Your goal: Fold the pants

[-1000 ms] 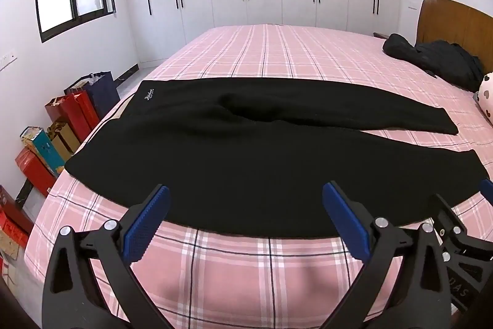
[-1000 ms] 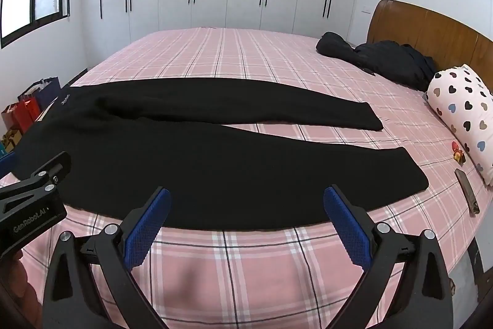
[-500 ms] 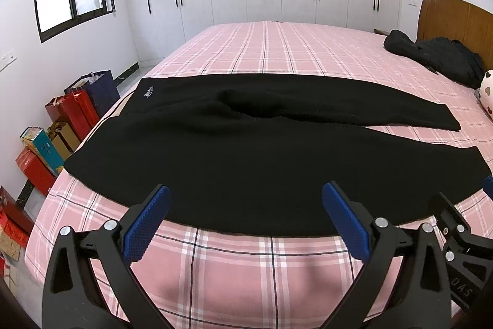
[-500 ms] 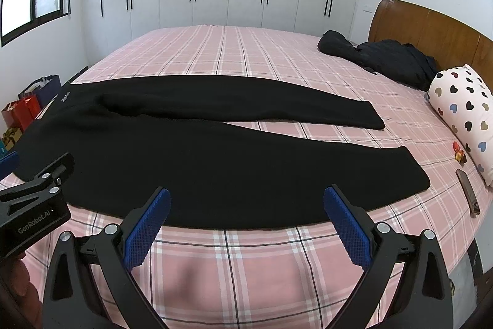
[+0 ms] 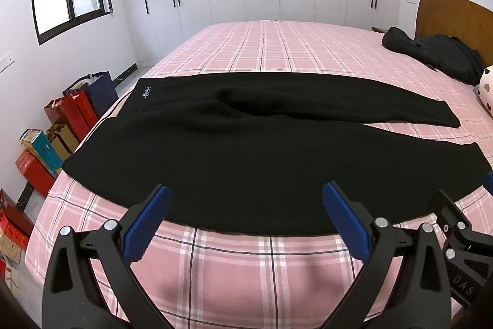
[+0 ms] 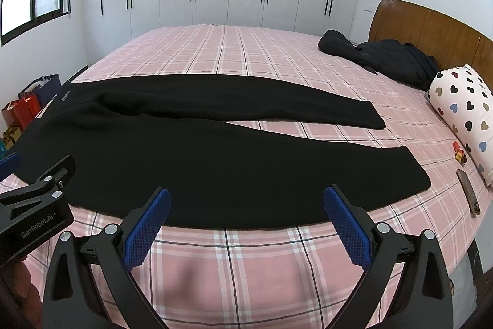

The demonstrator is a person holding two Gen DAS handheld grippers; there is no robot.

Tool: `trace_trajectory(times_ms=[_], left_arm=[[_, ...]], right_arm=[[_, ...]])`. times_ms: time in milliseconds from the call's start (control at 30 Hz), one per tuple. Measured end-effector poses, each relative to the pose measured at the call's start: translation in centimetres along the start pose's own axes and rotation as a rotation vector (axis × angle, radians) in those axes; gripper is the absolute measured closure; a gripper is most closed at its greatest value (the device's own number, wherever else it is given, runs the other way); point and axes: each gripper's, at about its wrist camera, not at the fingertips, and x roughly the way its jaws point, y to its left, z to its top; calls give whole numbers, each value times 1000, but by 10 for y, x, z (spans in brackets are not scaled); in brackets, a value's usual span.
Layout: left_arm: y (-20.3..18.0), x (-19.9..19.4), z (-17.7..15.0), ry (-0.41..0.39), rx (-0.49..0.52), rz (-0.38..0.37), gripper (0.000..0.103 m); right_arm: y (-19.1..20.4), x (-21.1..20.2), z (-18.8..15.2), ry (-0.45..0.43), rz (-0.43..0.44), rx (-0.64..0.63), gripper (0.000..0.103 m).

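Your left gripper point(image 5: 246, 224) and right gripper point(image 6: 246, 225) both hang with jaws spread wide and nothing between them, above the bed's point(image 6: 246, 267) near edge. The pants point(image 6: 185, 156) lie flat and unfolded along that edge, waistband at the bed's left edge, both legs reaching toward the headboard point(image 6: 431, 33). A jacket point(image 6: 385, 57) lies by the headboard.

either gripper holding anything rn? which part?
Nothing held. Left hand-held gripper and right hand-held gripper are both open, short of the pants, which lie flat on the bed.
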Motion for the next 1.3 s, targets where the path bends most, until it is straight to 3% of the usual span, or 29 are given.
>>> trace_trajectory(times_ms=[1300], left_arm=[[2, 2, 1, 6, 5, -1, 6]], right_arm=[[-3, 2, 0, 4, 4, -1, 5]])
